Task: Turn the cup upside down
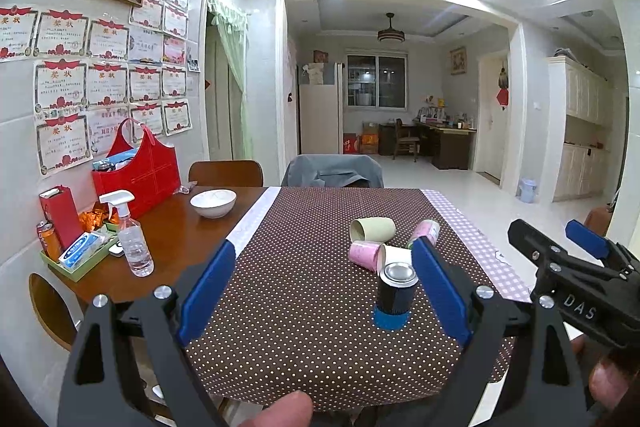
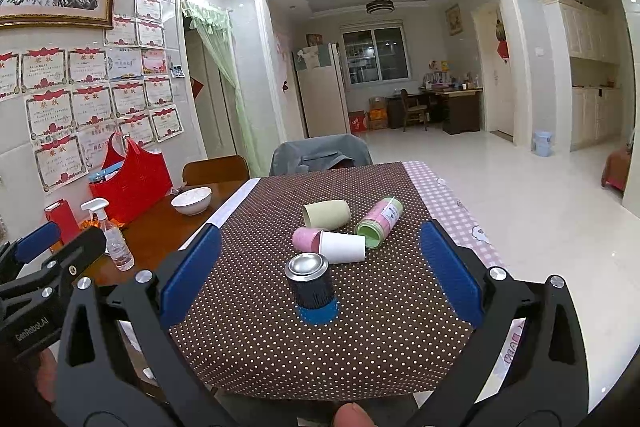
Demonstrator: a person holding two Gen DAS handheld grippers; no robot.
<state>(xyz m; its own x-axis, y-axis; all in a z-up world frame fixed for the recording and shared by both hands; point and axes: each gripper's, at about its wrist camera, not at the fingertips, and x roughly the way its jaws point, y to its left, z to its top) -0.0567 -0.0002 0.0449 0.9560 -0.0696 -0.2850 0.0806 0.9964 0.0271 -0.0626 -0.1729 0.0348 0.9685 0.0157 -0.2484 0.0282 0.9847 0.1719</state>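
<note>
A dark cup [image 1: 396, 287] [image 2: 310, 281] stands upside down on a blue disc, its metal base up, on the dotted brown cloth [image 1: 304, 307] [image 2: 320, 339]. Behind it several cups lie on their sides: a cream-green one [image 1: 372, 229] [image 2: 326, 213], a pink one [image 1: 363, 254] [image 2: 305, 239], a white one [image 1: 394, 255] [image 2: 343, 247] and a pink-and-green one [image 1: 425, 231] [image 2: 380, 223]. My left gripper [image 1: 322, 287] is open and empty, short of the dark cup. My right gripper [image 2: 320, 267] is open and empty, the dark cup between its fingers in view.
On the wooden table [image 1: 172, 227] at left stand a white bowl [image 1: 213, 203] [image 2: 191, 200], a spray bottle [image 1: 130, 233] [image 2: 110, 235], a red bag [image 1: 138, 171] [image 2: 132, 179] and a green tray [image 1: 78, 259] of small items. Chairs stand at the far edge.
</note>
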